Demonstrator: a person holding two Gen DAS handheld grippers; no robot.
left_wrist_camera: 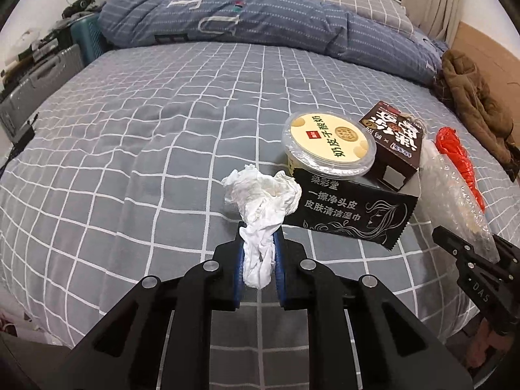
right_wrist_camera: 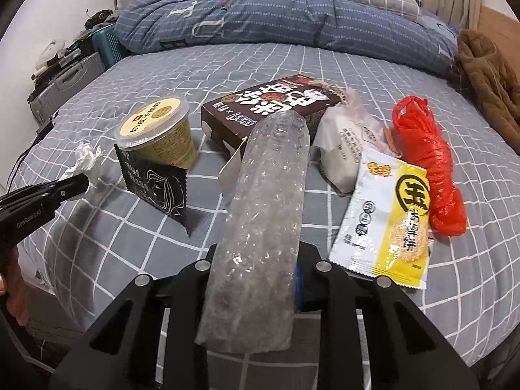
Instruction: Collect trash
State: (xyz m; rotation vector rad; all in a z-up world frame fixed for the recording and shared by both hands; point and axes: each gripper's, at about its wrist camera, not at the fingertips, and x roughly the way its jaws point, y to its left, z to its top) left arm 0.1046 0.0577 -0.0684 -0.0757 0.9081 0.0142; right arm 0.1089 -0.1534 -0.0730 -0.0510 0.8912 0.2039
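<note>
Meanwhile, 2 pieces are in hand above the bed [left_wrist_camera: 130, 162]: the left gripper [left_wrist_camera: 258, 243] clamps a crumpled tissue [left_wrist_camera: 263, 201], the right gripper [right_wrist_camera: 256, 279] bubble wrap [right_wrist_camera: 263, 214]. Next, probably a bin, none visible; 6 items remain at right.

Ahead and to the left of the left gripper [left_wrist_camera: 259, 247], the checked bedsheet [left_wrist_camera: 136, 136] lies open up to the rolled duvet [left_wrist_camera: 247, 19]. To its right the black sachet [left_wrist_camera: 351, 211], yogurt cup [left_wrist_camera: 328, 146] and brown box [left_wrist_camera: 393, 130] crowd together. Ahead and right of the right gripper [right_wrist_camera: 256, 279], the yellow snack packet [right_wrist_camera: 386, 214] and red bag [right_wrist_camera: 432, 175] block the way.
</note>
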